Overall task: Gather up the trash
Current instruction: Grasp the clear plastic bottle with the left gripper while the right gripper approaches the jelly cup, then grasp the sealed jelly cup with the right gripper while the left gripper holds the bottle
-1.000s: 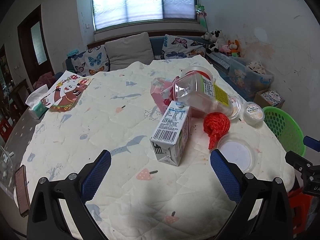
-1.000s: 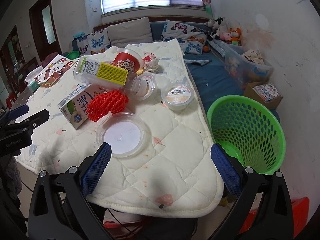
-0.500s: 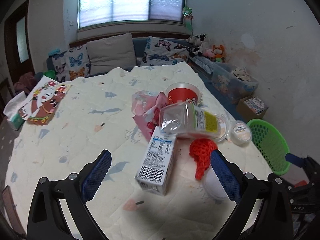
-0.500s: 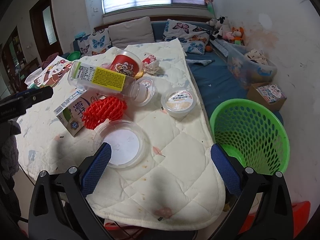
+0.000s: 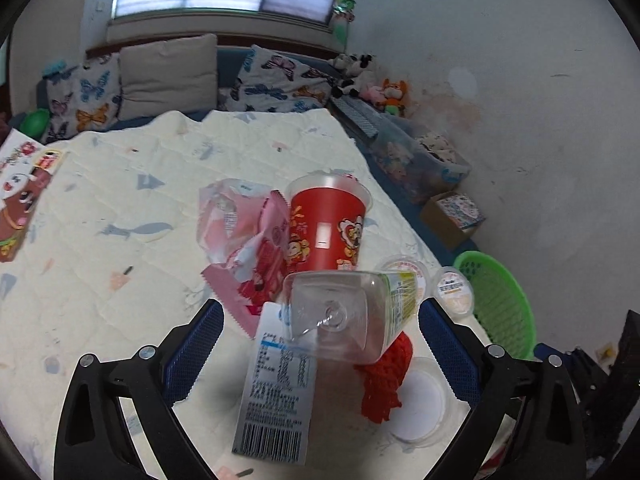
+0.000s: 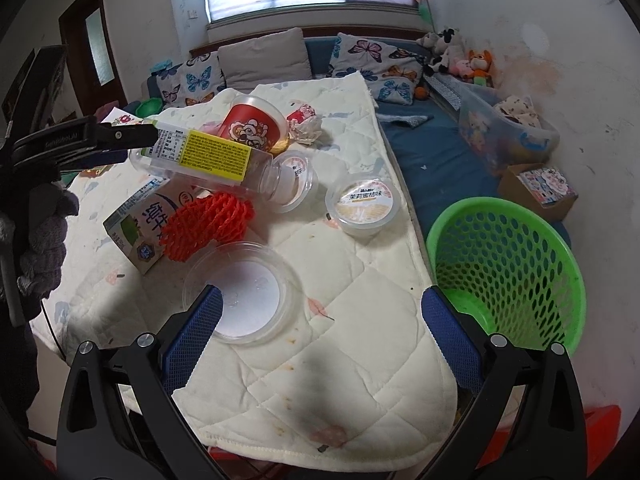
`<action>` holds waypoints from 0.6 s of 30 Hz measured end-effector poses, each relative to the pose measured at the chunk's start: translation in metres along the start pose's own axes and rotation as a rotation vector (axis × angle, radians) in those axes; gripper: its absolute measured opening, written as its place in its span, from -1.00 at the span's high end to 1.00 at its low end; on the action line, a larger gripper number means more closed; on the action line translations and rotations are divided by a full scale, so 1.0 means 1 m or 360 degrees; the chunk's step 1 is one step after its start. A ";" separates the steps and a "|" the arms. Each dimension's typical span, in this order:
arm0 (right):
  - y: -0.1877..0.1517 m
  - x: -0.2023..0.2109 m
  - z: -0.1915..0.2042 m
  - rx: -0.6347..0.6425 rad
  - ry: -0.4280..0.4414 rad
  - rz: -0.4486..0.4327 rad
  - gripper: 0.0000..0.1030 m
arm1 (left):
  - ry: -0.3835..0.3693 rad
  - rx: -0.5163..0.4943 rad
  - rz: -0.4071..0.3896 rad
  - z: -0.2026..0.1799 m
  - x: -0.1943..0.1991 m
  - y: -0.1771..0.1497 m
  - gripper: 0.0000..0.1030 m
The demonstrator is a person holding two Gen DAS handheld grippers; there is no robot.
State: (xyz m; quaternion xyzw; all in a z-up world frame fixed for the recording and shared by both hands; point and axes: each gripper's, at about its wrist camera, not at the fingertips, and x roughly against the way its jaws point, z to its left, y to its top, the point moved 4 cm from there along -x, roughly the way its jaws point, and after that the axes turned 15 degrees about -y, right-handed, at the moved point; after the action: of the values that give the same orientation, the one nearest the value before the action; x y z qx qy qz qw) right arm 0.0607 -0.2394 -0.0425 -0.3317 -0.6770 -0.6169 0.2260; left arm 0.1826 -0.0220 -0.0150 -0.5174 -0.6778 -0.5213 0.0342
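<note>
Left gripper (image 5: 320,320) spread wide around clear plastic bottle with yellow label (image 5: 344,312). Right gripper (image 6: 322,320) spread wide, empty; green perforated plastic basket (image 6: 508,268) at 3 o'clock.

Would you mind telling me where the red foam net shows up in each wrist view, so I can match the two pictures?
Left wrist view: the red foam net sits low and right of centre, partly under the clear plastic bottle.
Right wrist view: it lies left of centre, against the milk carton.
Shared landmark: the green basket, at the right in both.
</note>
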 end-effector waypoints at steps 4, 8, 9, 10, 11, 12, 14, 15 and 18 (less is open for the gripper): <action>0.000 -0.004 0.001 -0.0003 -0.0006 0.0016 -0.92 | -0.0124 0.0023 0.0044 0.008 -0.012 0.002 -0.60; 0.001 -0.008 0.002 -0.0001 -0.0013 0.0025 -0.92 | -0.0238 0.0046 0.0060 0.011 -0.019 0.001 -0.43; 0.001 -0.008 0.003 0.0003 -0.0016 0.0026 -0.92 | -0.0257 0.0049 0.0056 0.012 -0.020 0.001 -0.43; 0.001 -0.009 0.003 0.0006 -0.0018 0.0027 -0.92 | -0.0264 0.0046 0.0051 0.012 -0.020 0.001 -0.42; 0.000 -0.010 0.004 0.0009 -0.0020 0.0030 -0.92 | -0.0273 0.0038 0.0049 0.012 -0.021 0.000 -0.39; 0.000 -0.010 0.004 0.0010 -0.0020 0.0032 -0.92 | -0.0289 0.0029 0.0048 0.011 -0.022 0.000 -0.36; 0.000 -0.012 0.004 0.0011 -0.0023 0.0038 -0.92 | -0.0307 0.0018 0.0056 0.010 -0.024 -0.001 -0.27; -0.001 -0.012 0.005 0.0010 -0.0022 0.0039 -0.92 | -0.0325 0.0014 0.0059 0.009 -0.025 -0.001 -0.22; 0.000 -0.011 0.005 0.0009 -0.0021 0.0040 -0.92 | -0.0310 -0.0006 0.0052 0.005 -0.023 -0.001 -0.21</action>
State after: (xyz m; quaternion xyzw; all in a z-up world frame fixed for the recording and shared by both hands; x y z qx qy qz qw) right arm 0.0685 -0.2368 -0.0515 -0.3436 -0.6761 -0.6098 0.2300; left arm 0.1950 -0.0334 -0.0321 -0.5766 -0.6685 -0.4691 -0.0244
